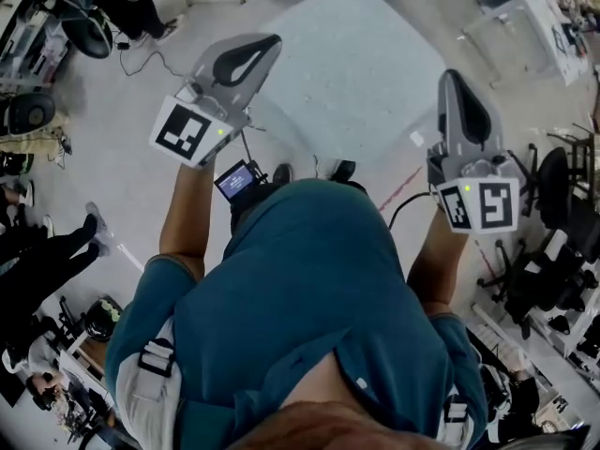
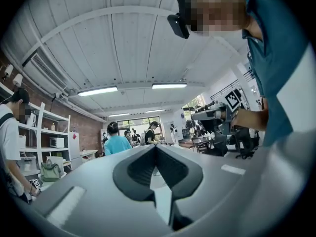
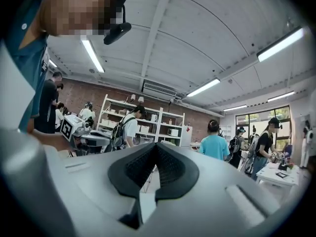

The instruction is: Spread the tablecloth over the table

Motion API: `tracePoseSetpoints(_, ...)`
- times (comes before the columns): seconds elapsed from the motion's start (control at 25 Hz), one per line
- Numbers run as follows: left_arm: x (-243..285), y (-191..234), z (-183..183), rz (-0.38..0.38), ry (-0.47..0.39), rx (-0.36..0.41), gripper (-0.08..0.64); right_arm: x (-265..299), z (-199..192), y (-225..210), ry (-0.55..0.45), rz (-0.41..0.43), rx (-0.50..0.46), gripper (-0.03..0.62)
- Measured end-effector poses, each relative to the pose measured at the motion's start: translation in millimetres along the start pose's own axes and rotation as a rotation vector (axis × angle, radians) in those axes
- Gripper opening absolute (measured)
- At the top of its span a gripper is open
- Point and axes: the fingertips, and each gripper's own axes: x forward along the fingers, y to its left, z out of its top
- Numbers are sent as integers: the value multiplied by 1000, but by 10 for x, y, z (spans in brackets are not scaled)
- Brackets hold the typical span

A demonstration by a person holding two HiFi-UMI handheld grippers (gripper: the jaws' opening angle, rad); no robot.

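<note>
Two claws: my left claw point(image 1: 270, 43) and right claw point(image 1: 451, 76), level.
Grip: both clenched on the tablecloth point(image 1: 347, 64).
Cloth: white, stretched between them.

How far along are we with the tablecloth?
Grasping looks done: the left tool and right tool are each shut on an edge of the tablecloth. In hand: it hangs stretched between them, lifted. Left: lowering it flat over the table, which I cannot make out here.
</note>
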Motion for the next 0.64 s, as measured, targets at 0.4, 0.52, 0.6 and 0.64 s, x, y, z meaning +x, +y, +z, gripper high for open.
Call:
tracePoseSetpoints(0.4,-309,-223,93,-98,-38,-5,0,-439,135,180,7,-120,-9,9)
tracePoseSetpoints(0.52,-372,-324,74,-123,-32,-18,0,-535,118,225,20,-141,-3,9)
tracePoseSetpoints(0.6,-439,-385,45,-130,-20,-30,0,-594,103,268,30,-148,3,9)
tracePoseSetpoints(0.64,-475,-414,31,-133,-14,-37,0,-623,96,290,36,-152,6,9)
